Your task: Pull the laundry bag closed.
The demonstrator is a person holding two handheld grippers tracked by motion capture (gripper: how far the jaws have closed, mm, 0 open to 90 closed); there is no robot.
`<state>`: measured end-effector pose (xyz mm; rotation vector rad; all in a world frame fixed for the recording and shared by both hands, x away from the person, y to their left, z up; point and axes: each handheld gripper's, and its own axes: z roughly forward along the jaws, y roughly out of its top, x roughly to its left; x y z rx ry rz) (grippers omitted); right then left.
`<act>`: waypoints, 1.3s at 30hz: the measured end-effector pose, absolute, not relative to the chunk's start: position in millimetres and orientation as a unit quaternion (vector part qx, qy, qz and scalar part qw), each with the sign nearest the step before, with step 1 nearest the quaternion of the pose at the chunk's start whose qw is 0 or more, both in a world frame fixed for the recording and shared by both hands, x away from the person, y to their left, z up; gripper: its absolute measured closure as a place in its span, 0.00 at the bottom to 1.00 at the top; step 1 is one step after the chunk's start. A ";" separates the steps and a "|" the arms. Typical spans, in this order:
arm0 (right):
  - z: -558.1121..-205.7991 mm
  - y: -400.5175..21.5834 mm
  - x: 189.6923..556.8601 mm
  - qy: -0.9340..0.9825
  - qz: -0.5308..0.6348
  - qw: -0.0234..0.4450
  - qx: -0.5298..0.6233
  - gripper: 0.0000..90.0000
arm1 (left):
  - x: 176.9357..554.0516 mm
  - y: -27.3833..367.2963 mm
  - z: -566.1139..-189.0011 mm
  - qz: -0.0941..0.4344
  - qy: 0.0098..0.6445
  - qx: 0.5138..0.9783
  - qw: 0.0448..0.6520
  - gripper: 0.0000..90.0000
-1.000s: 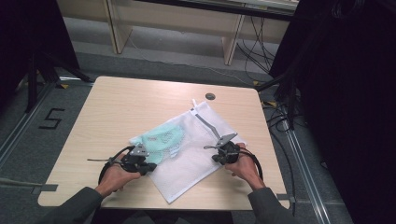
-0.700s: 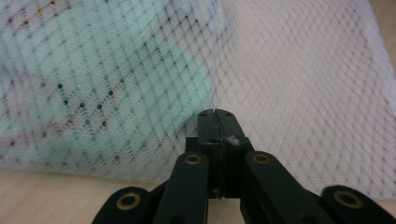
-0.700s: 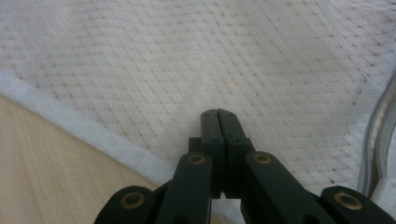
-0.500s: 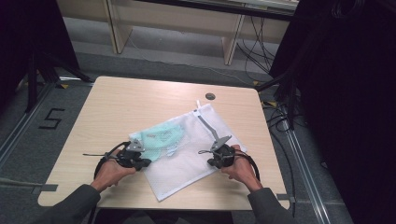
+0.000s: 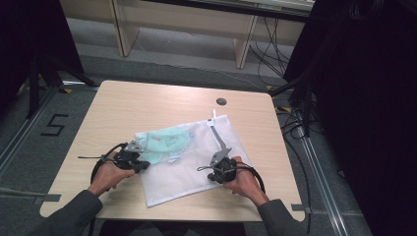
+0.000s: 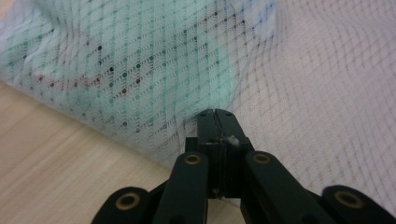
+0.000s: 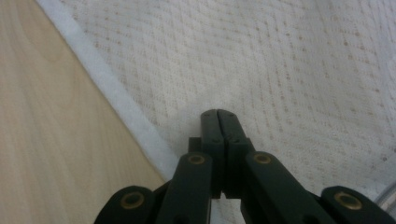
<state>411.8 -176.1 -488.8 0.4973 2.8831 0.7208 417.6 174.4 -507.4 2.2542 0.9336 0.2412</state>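
A white mesh laundry bag (image 5: 196,169) lies flat on the wooden table (image 5: 147,103), with a mint-green garment (image 5: 167,142) inside its left half. My left gripper (image 5: 143,165) is at the bag's left edge, shut on the mesh. In the left gripper view its jaws (image 6: 215,115) meet and pinch puckered mesh (image 6: 303,84) beside the green garment (image 6: 140,60). My right gripper (image 5: 215,169) rests on the bag's right part. In the right gripper view its jaws (image 7: 217,114) are shut on the mesh (image 7: 280,70), just inside the white hem (image 7: 116,93).
A grey zipper strip (image 5: 220,136) runs down the bag from its far corner. A small dark round disc (image 5: 221,101) sits in the table's far part. Cables trail from both grippers. Black stands and floor cables surround the table.
Both hands have moved left, dragging the bag with them. The bag has turned and now lies squarer to the table's front edge, with its far corner pulled nearer.
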 end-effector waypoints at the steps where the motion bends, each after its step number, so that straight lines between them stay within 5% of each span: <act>1: -488.9 -172.2 410.1 0.956 0.239 0.063 0.157 1.00 | 419.3 178.4 -506.5 0.094 0.357 0.868 0.333 0.99; 39: -490.8 -112.8 378.0 0.962 0.255 0.043 0.084 1.00 | 425.9 212.7 -505.1 0.099 0.386 0.860 0.318 0.98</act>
